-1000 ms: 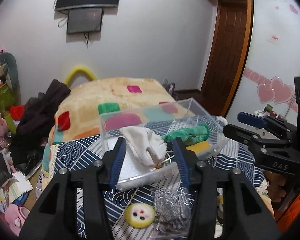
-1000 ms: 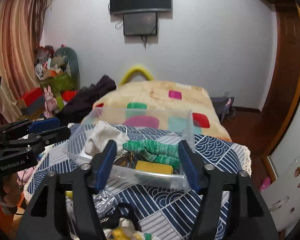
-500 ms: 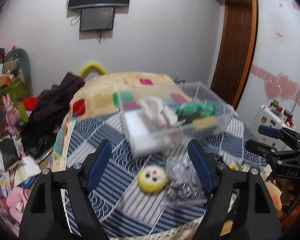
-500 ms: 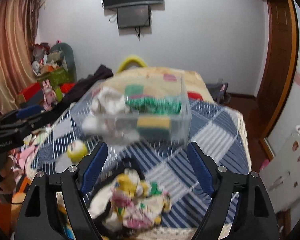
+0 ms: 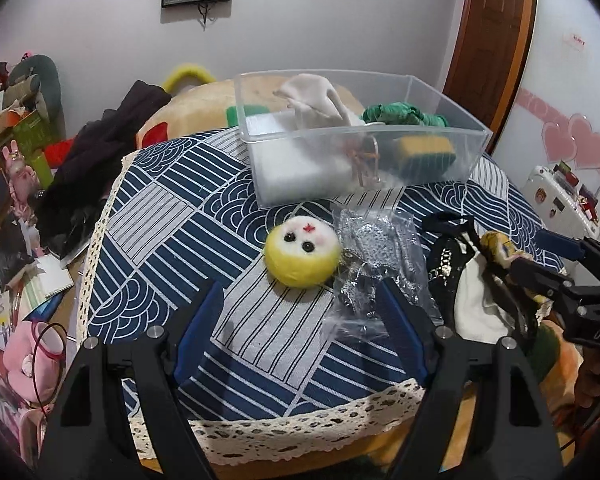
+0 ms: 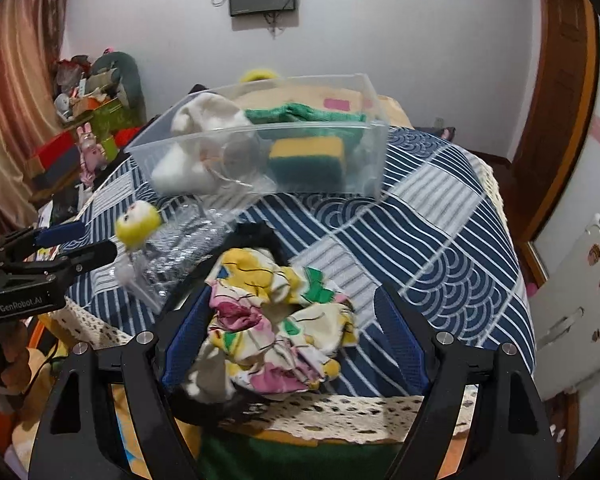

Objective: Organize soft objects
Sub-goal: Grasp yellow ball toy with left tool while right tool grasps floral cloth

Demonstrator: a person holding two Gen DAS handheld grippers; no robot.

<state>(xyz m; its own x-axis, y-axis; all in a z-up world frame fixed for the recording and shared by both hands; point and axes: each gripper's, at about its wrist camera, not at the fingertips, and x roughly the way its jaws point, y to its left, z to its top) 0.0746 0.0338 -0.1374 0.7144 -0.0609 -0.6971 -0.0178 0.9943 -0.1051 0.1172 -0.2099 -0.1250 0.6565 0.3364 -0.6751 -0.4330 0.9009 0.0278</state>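
Covering the desk, a navy-and-white patterned cloth with a lace border point(image 5: 236, 208) carries everything. Toward its far edge stands a clear plastic bin point(image 5: 452, 152) holding a white cloth, a green cloth and a yellow-green sponge point(image 6: 306, 160). At the near edge lies a crumpled floral fabric point(image 6: 284, 328), between the wide-open, empty right gripper point(image 6: 296, 340) fingers. A round yellow plush face point(image 5: 302, 254) sits mid-desk, ahead of the spread, empty left gripper point(image 5: 300, 328).

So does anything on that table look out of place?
The clear plastic bin already holds a yellow-green sponge, but a crumpled patterned cloth sits at the table's near edge, between the open right gripper fingers.
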